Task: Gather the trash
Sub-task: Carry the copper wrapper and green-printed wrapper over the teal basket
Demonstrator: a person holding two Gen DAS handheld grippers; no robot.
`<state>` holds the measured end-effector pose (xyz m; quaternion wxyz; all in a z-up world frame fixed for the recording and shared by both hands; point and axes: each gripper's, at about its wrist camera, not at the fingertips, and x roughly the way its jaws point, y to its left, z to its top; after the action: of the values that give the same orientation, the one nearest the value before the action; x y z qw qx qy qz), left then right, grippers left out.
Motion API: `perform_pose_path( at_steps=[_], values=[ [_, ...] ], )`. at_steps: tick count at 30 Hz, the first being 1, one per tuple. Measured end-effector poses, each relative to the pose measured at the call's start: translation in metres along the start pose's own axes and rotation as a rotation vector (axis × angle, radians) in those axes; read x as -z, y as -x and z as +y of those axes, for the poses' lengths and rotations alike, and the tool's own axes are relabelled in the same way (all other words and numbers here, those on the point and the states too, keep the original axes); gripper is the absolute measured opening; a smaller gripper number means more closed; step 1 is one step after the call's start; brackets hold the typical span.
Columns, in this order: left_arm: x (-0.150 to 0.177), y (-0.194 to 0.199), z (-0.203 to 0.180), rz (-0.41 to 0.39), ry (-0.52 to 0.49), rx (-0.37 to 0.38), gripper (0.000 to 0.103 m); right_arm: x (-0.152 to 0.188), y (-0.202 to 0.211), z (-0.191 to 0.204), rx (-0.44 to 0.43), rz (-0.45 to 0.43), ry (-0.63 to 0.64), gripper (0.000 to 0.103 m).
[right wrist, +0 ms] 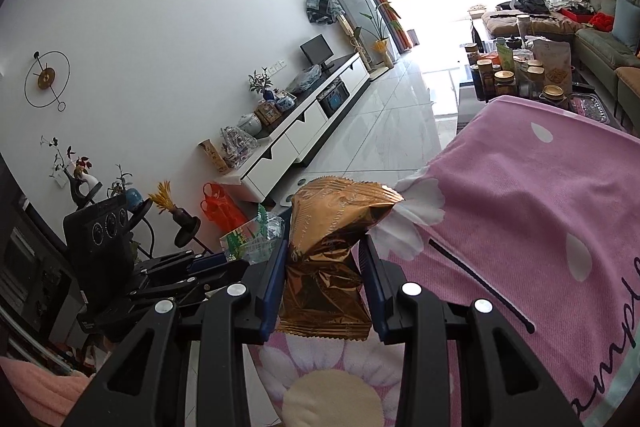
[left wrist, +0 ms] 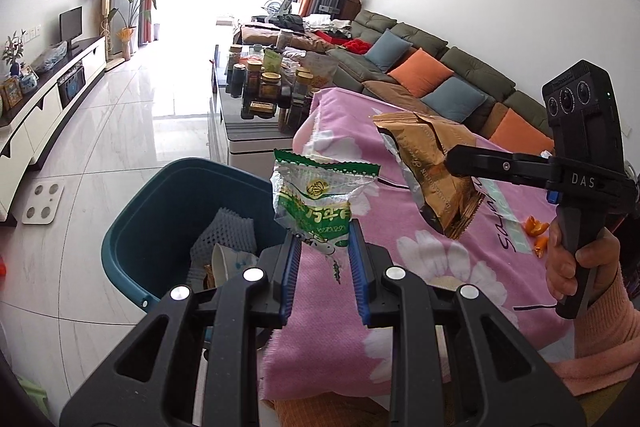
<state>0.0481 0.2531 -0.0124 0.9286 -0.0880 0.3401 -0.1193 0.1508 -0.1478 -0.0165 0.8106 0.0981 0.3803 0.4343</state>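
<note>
- Over the edge of the pink flowered cloth (left wrist: pixel 420 227) on the counter: left gripper (left wrist: pixel 324 247), jaws narrowed and pinching the lower end of a green-and-white snack wrapper (left wrist: pixel 320 199). Wrapper stands up crumpled between the blue pads (left wrist: pixel 358 259).
- Wrapper hangs in the air just beside the rim of the teal bin (left wrist: pixel 128 227); bin sits on the floor against the counter's edge, with white foam netting (left wrist: pixel 224 235) and other scraps inside.
- Right gripper (right wrist: pixel 326 251): jaws part closed, clamped on a gold foil wrapper (right wrist: pixel 332 247), its torn mouth upward and its crimped end down near the gripper body.
- Left wrist view: gold wrapper is held above the cloth, to the right of the green one, not touching it.
- Person's right hand (left wrist: pixel 576 259) wraps the black handle, pink sleeve (left wrist: pixel 608 347) at the wrist; gripper reaches across toward the bin side, tilted downward.
- Orange peel (left wrist: pixel 538 231) lies on the cloth near that hand.
</note>
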Motion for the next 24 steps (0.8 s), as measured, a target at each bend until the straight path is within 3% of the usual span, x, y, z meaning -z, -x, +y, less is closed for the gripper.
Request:
perform_pose_path(
  at_steps=[9,24],
  values=[
    [-0.001,-0.003,0.03,0.001,0.032,-0.074,0.024,-0.014,-0.031,0.013,-0.015,0.036,0.02,0.035],
    [0.004,-0.025,0.071,0.049,0.111,-0.137,0.024,-0.021,-0.085,0.021,0.007,0.111,0.027,0.035]
  ],
)
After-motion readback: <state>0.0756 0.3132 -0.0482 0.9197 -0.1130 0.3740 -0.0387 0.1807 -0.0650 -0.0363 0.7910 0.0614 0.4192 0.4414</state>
